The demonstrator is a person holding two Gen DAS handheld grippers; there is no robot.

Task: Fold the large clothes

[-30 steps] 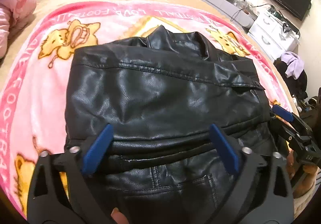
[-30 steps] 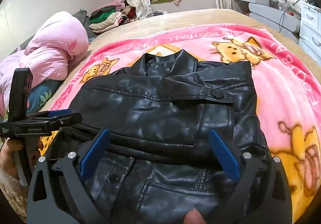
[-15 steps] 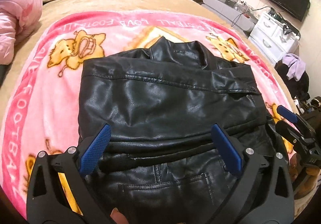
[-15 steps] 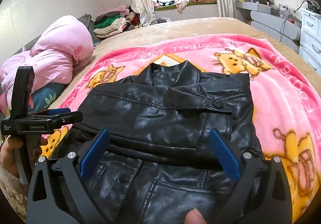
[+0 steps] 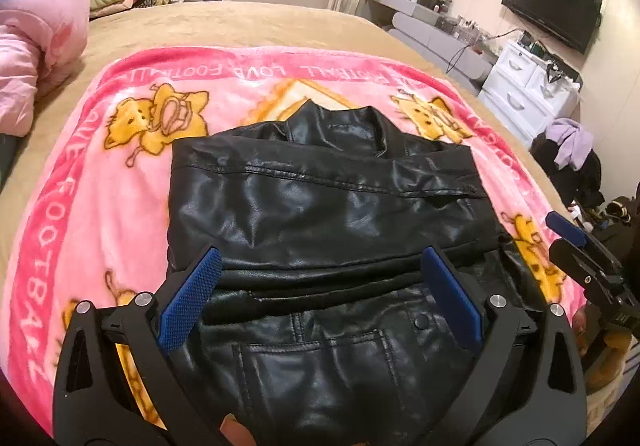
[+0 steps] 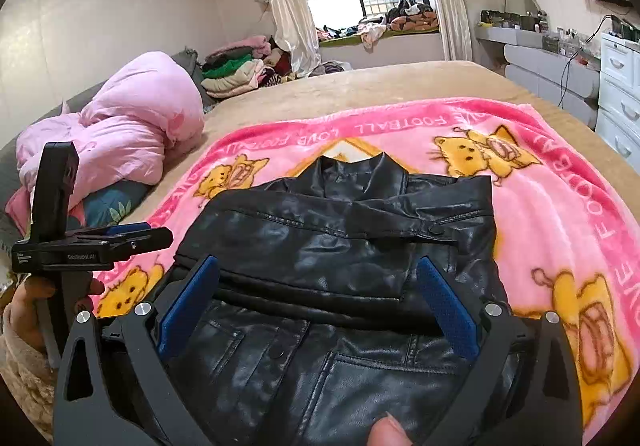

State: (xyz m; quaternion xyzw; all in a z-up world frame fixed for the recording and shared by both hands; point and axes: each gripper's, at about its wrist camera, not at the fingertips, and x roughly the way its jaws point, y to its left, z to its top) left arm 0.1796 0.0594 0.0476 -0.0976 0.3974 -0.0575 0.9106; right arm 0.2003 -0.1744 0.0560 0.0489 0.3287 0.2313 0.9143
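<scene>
A black leather jacket (image 5: 320, 214) lies on the pink cartoon blanket (image 5: 80, 206), sleeves folded across its body, collar at the far end. It also shows in the right wrist view (image 6: 340, 246). My left gripper (image 5: 320, 286) is open and empty, raised over the jacket's near hem. My right gripper (image 6: 316, 294) is open and empty, also raised over the near hem. The right gripper shows at the right edge of the left wrist view (image 5: 580, 250). The left gripper shows at the left of the right wrist view (image 6: 92, 242).
The blanket (image 6: 560, 206) lies on a tan bed (image 5: 240, 22). A pink duvet (image 6: 120, 134) and piled clothes (image 6: 236, 70) sit at the far left. White drawers (image 5: 528, 86), a TV (image 5: 552, 2) and a grey bench (image 5: 432, 34) line the right wall.
Both grippers have pulled back and risen from the jacket, so more of the blanket and room shows. The jacket has not moved. Both stay open.
</scene>
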